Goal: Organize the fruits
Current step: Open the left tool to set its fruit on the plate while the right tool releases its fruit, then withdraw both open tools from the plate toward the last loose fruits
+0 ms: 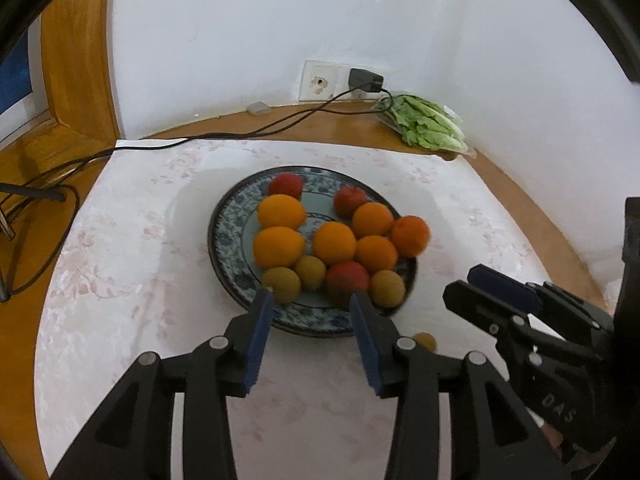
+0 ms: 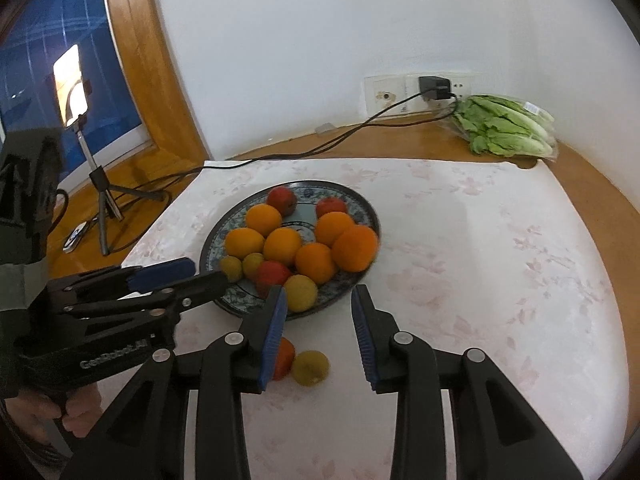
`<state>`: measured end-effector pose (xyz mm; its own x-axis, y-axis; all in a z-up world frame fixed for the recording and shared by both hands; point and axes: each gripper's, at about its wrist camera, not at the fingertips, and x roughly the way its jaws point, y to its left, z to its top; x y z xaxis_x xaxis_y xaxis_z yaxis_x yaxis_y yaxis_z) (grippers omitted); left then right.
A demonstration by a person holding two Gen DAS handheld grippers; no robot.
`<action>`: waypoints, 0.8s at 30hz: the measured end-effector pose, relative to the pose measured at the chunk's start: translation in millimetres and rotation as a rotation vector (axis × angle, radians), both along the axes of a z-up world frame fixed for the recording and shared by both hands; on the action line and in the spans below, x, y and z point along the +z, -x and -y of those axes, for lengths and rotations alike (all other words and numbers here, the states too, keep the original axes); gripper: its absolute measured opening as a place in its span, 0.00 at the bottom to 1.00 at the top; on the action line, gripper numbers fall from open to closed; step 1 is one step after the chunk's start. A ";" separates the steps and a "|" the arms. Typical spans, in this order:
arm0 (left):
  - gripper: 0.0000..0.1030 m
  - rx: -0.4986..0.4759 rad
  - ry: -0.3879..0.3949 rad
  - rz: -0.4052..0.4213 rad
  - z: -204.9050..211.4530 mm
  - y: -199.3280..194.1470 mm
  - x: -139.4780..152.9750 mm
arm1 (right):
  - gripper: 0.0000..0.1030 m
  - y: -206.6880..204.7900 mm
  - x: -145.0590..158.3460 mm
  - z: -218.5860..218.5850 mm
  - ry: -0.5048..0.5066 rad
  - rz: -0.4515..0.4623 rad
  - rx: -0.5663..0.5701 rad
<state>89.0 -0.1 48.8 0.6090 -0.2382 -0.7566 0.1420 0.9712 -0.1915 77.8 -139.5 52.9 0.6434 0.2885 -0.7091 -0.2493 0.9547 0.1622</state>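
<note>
Plate (image 2: 356, 200) heaped with fruit, on table | two fruits (image 2: 310, 368) loose beside it | left tool (image 1: 312, 300) released, empty | right tool (image 2: 320, 294) released, empty

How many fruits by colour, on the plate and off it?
Orange: 6, all on the plate
Red: 4, 3 on the plate, 1 on the cloth partly behind a right-gripper finger
Yellow-green: 4, 3 on the plate, 1 on the cloth
Total: 14, 12 on the plate, 2 off it
</note>
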 end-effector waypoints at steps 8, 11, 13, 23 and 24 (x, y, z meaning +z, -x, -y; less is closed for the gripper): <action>0.44 -0.050 0.023 -0.030 20.4 12.9 -2.5 | 0.34 12.4 1.3 23.7 -0.032 -0.011 -0.045; 0.44 -0.070 0.021 -0.046 29.6 14.7 -6.2 | 0.34 15.7 0.0 28.3 -0.032 -0.016 -0.053; 0.44 -0.078 0.017 -0.052 34.2 16.2 -8.7 | 0.34 17.6 -1.0 31.0 -0.031 -0.019 -0.057; 0.43 -0.085 0.016 -0.083 45.3 16.4 -20.4 | 0.34 23.7 -6.0 41.0 -0.040 -0.028 -0.074; 0.43 -0.085 0.015 -0.085 45.9 16.1 -21.6 | 0.34 23.7 -6.5 41.7 -0.042 -0.029 -0.075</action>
